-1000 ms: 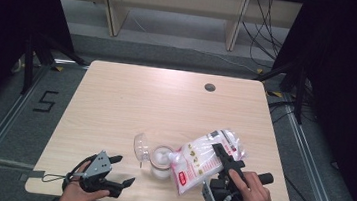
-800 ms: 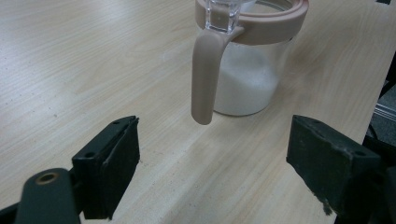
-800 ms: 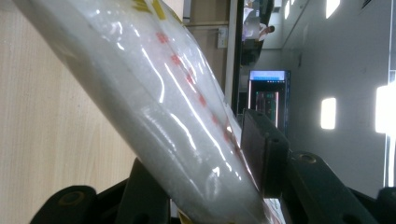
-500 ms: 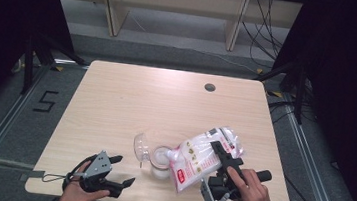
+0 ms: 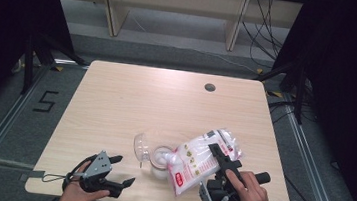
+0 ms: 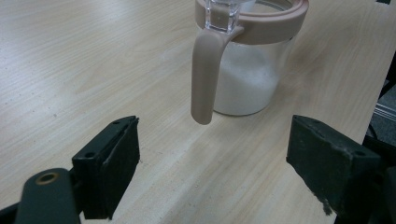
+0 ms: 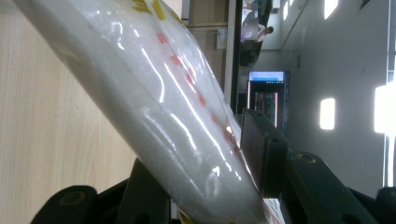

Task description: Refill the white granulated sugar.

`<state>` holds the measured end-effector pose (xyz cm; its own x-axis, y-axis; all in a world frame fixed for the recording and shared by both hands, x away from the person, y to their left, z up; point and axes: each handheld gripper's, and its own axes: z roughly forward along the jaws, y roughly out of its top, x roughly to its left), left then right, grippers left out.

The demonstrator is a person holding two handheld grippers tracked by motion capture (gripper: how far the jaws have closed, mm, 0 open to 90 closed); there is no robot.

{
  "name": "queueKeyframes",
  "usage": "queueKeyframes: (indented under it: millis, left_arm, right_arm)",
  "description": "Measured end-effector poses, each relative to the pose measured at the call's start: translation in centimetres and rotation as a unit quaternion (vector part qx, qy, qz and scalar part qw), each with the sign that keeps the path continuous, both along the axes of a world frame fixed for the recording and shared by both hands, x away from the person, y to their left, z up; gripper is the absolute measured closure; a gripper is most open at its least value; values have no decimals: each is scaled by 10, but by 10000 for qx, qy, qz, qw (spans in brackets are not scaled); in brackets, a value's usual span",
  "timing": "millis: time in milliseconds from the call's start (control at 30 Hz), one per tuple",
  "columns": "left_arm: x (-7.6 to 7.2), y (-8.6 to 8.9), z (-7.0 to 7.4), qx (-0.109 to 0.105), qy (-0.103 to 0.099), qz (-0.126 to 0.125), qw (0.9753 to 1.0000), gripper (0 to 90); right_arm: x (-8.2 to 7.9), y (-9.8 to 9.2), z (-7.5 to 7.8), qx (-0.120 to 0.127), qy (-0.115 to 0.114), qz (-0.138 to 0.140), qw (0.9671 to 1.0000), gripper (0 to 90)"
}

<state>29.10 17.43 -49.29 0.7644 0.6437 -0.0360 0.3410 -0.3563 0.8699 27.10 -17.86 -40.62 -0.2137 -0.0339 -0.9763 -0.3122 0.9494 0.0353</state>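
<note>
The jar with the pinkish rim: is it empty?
No: in the left gripper view the jar holds white grains well up its clear wall, below the pinkish rim.

Plastic bag [image 5: 199, 159] of white granules, red-and-yellow print, tilted with its mouth down over the jar [image 5: 159, 160]; in the right gripper view the bag [image 7: 154, 107] is taut and glossy. The jar is clear glass, pinkish-beige rim and handle [image 6: 205, 74], lid [image 5: 141, 147] flipped open, upright, partly filled with white granules, near the table's front edge, right of centre.
</note>
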Motion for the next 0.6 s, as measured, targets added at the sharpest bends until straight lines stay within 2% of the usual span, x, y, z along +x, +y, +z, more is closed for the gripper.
queueKeyframes:
  millis: [33,67,133,200,233,267,300,367,467,500,567,600]
  left_arm:
    - [0,0,0,-15,-2,1,10000,167]
    - [0,-1,0,-11,3,-4,10000,168]
    - [0,-1,-1,-60,29,3,10000,167]
    - [0,0,0,31,8,-4,10000,167]
    - [0,0,0,11,26,3,10000,167]
    - [0,0,0,9,25,4,10000,167]
    - [0,-1,-1,-62,25,24,10000,167]
    - [0,0,0,24,-15,-24,10000,167]
    - [0,-1,0,-49,16,24,10000,167]
    - [0,0,0,-7,16,7,10000,167]
    - [0,0,0,-47,7,-5,10000,167]
    - [0,0,0,-47,4,-4,10000,167]
  right_arm:
    - [2,2,3,-180,-95,128,9997,648]
    - [3,3,4,-224,-127,111,9996,648]
    - [4,2,5,-128,-91,59,9999,649]
    - [4,-1,5,3,-70,-8,10000,650]
    - [5,-1,7,-129,-126,37,9998,650]
    - [5,-3,6,12,-76,-58,10000,650]
    - [5,-5,6,-21,-91,-71,9999,650]
    - [5,-8,6,-35,-72,-113,9999,650]
    - [4,-12,6,34,-50,-182,9998,651]
    - [4,-13,7,-56,-96,-130,9999,652]
    - [2,-14,6,-2,-63,-184,9998,652]
    - [4,-12,12,-354,-226,54,9991,652]
